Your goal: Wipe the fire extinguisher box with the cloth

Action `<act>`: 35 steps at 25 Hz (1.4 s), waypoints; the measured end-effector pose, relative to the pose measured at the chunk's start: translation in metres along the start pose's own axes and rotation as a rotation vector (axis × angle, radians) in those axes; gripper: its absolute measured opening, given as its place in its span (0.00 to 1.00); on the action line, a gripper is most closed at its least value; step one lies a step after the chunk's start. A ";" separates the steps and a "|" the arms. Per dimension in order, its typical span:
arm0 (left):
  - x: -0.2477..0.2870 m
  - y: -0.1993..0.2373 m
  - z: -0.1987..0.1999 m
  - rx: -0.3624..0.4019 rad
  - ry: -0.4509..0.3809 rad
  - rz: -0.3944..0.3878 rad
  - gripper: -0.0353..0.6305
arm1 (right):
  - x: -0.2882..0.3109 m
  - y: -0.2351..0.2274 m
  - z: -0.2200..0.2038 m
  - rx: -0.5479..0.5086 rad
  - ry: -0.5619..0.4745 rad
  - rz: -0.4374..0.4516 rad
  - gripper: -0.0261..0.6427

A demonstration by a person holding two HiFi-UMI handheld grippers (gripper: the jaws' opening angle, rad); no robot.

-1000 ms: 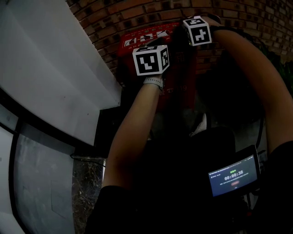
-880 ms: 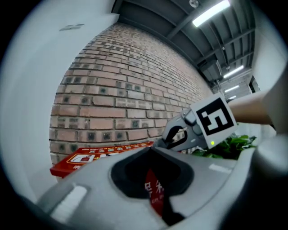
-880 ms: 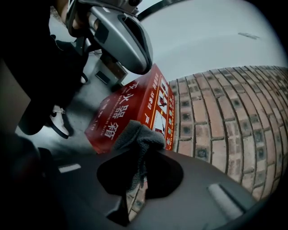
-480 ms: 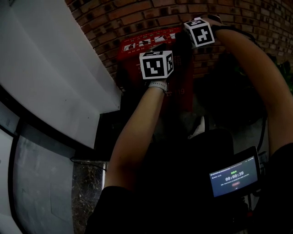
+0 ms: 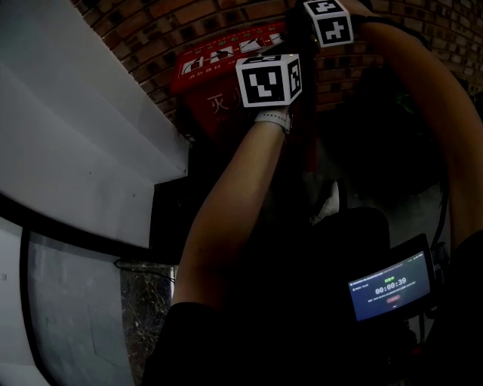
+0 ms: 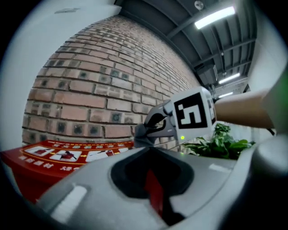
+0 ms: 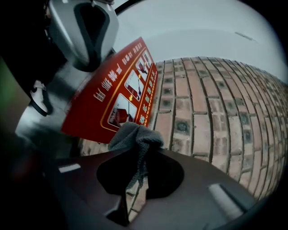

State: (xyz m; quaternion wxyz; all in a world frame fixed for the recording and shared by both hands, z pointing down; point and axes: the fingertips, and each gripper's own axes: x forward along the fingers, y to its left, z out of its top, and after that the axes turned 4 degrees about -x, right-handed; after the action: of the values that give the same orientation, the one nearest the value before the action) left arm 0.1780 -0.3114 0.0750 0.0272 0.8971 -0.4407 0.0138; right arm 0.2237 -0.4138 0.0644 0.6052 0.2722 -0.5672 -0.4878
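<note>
Head view first: left gripper [image 5: 268,79] sits further right across the red fire extinguisher box [image 5: 207,64] than half a second back. The right gripper [image 5: 328,22] is up at the box's far right corner, by the brick wall [image 5: 151,22].

Left gripper view: its jaws are closed on nothing, and the box top shows low on the left.

Right gripper view: jaws pinched tight on the grey cloth [image 7: 135,137], which bunches out right at the box's top edge, beside the wall.

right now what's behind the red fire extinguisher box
A brick wall rises behind the fire extinguisher box. The bricks directly behind it are covered by the box itself.
</note>
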 end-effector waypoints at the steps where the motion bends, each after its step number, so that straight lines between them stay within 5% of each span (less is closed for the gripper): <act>1: 0.003 0.000 -0.002 -0.009 -0.004 -0.002 0.06 | 0.008 -0.002 0.000 -0.006 0.005 -0.017 0.09; 10: 0.017 -0.001 0.006 0.069 -0.059 -0.015 0.06 | 0.055 -0.011 -0.015 -0.027 0.034 -0.049 0.09; 22: 0.025 0.000 0.001 0.066 -0.020 -0.042 0.06 | 0.034 0.006 0.000 -0.014 0.000 -0.026 0.08; 35: 0.006 -0.008 -0.002 0.145 -0.016 -0.016 0.06 | 0.018 0.025 0.012 -0.007 -0.034 0.011 0.08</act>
State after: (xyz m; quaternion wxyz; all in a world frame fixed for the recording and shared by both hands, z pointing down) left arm 0.1878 -0.3113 0.0772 -0.0413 0.9002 -0.4318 0.0382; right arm 0.2173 -0.4182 0.0970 0.5991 0.2587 -0.5773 -0.4909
